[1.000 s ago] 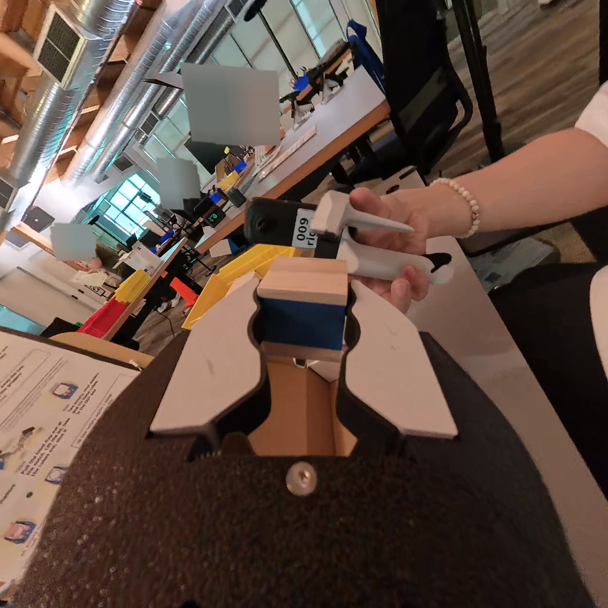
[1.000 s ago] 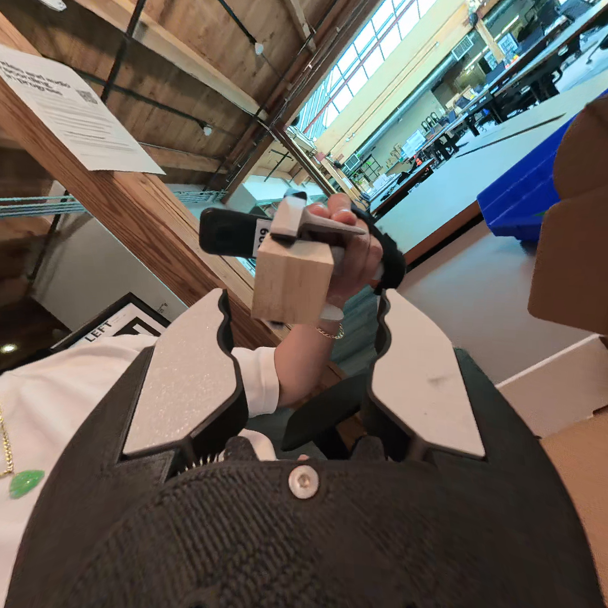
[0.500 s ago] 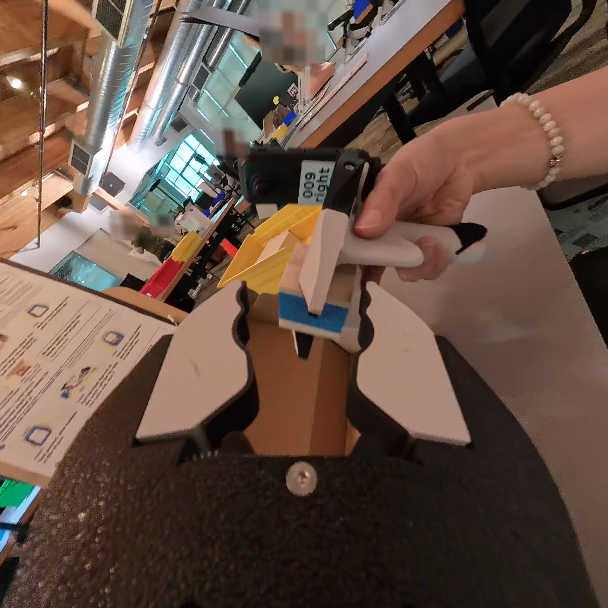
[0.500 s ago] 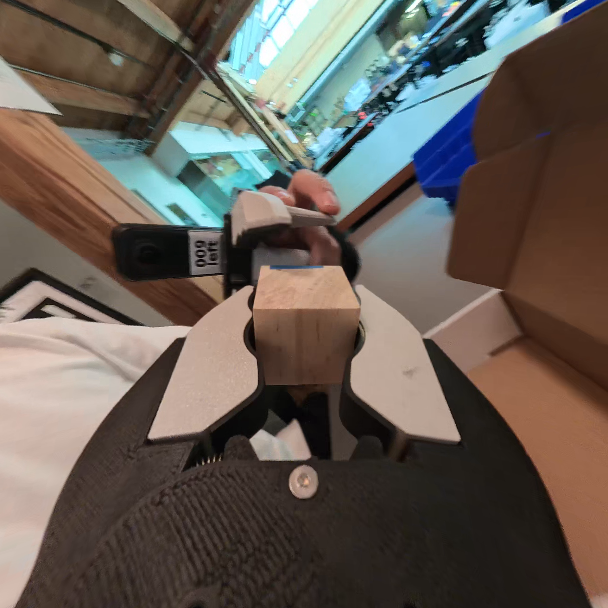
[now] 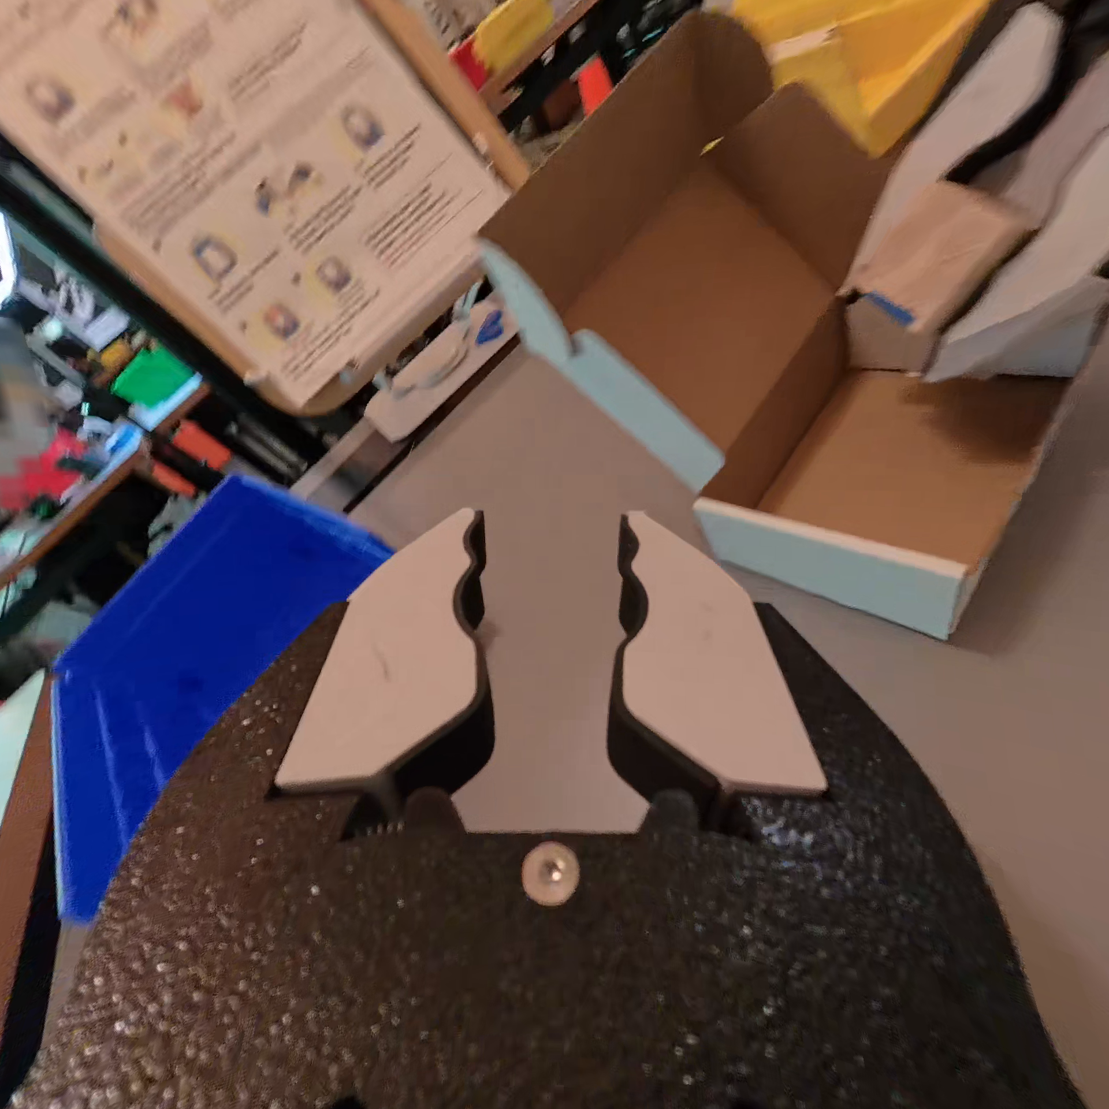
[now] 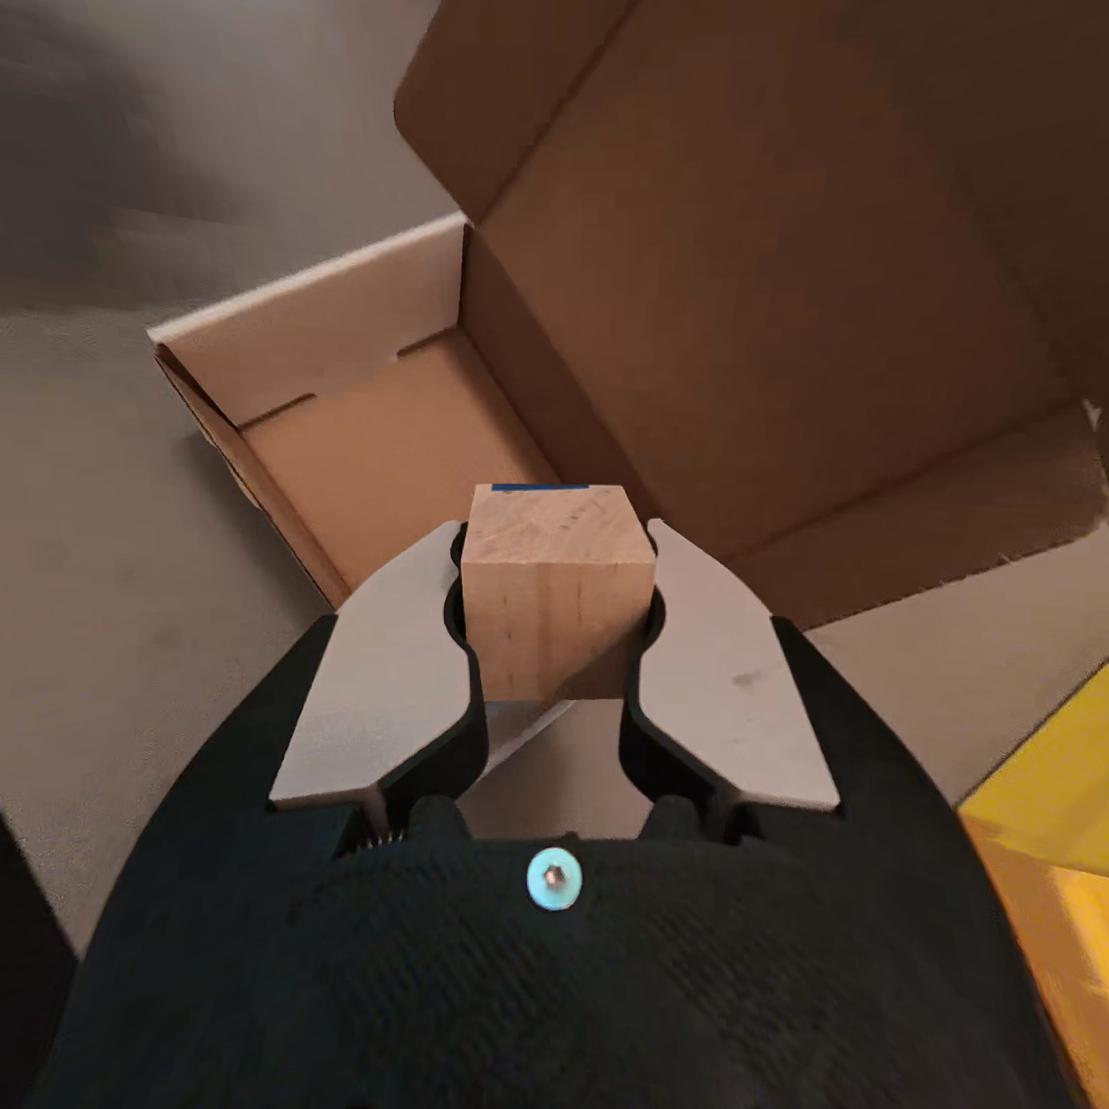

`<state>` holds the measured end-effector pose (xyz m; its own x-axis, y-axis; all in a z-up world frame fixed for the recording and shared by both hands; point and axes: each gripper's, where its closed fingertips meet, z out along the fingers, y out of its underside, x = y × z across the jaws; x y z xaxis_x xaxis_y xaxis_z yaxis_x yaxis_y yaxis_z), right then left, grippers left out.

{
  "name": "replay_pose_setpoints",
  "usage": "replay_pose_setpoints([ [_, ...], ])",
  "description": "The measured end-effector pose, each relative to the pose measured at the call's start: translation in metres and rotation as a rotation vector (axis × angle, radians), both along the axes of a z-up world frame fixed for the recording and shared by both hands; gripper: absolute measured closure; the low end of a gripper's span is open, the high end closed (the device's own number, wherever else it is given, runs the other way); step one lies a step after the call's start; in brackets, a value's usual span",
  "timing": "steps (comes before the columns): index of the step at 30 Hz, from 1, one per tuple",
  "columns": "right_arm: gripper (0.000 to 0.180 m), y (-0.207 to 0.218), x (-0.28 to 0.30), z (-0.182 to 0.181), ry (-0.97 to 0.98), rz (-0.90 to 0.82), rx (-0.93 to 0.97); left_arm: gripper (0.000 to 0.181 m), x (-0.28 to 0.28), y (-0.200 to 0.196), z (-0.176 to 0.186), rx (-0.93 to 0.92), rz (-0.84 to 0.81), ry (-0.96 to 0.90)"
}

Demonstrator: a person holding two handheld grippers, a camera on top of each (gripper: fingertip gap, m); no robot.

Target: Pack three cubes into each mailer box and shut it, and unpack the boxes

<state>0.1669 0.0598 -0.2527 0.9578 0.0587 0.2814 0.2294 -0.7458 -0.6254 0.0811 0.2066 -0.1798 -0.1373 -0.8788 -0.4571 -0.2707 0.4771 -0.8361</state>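
Above the open box, right wrist view: the right gripper (image 6: 555,576) is clenching a wooden cube (image 6: 555,591) between its two pale fingers (image 6: 390,648), one pressing on each side of it.
Cube: it is showing bare wood faces toward the camera and a thin blue edge along its far top; it is hanging over the near edge of the mailer box (image 6: 384,444), apart from the cardboard floor.
Mailer box: it is sitting on the grey table (image 6: 108,600) with its brown lid (image 6: 780,240) standing open; the part of the inside that shows is holding nothing.
Left gripper (image 5: 551,576): its fingers are standing apart and released, with only grey table (image 5: 900,750) showing between them.
Left view of the box (image 5: 828,558): it is lying ahead and to the right of the left gripper, white outside, brown inside, lid raised.
Right gripper in the left view: it is appearing blurred at the box's far right, holding the cube (image 5: 924,270) above the box.
Bins: a blue bin (image 5: 198,636) is sitting at the left table edge, and a yellow bin (image 6: 1044,840) is lying at the right, near the box.
Background: a printed instruction sheet (image 5: 252,180) is leaning behind the box.
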Motion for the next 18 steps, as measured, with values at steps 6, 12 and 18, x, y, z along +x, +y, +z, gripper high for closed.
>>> replay_pose_setpoints([
  [6, 0.127, -0.003, 0.001, -0.011, -0.065, 0.032, -0.058, 0.146, -0.019, 0.082, 0.009, -0.183, 0.311, 0.053],
  [12, 0.126, -0.004, -0.003, -0.02, -0.082, 0.064, -0.077, 0.144, -0.009, 0.148, 0.015, -0.258, 0.421, 0.282],
  [18, 0.118, 0.002, -0.014, -0.004, -0.03, 0.102, 0.023, 0.129, 0.015, 0.2, -0.018, -0.397, 0.51, 0.673],
])
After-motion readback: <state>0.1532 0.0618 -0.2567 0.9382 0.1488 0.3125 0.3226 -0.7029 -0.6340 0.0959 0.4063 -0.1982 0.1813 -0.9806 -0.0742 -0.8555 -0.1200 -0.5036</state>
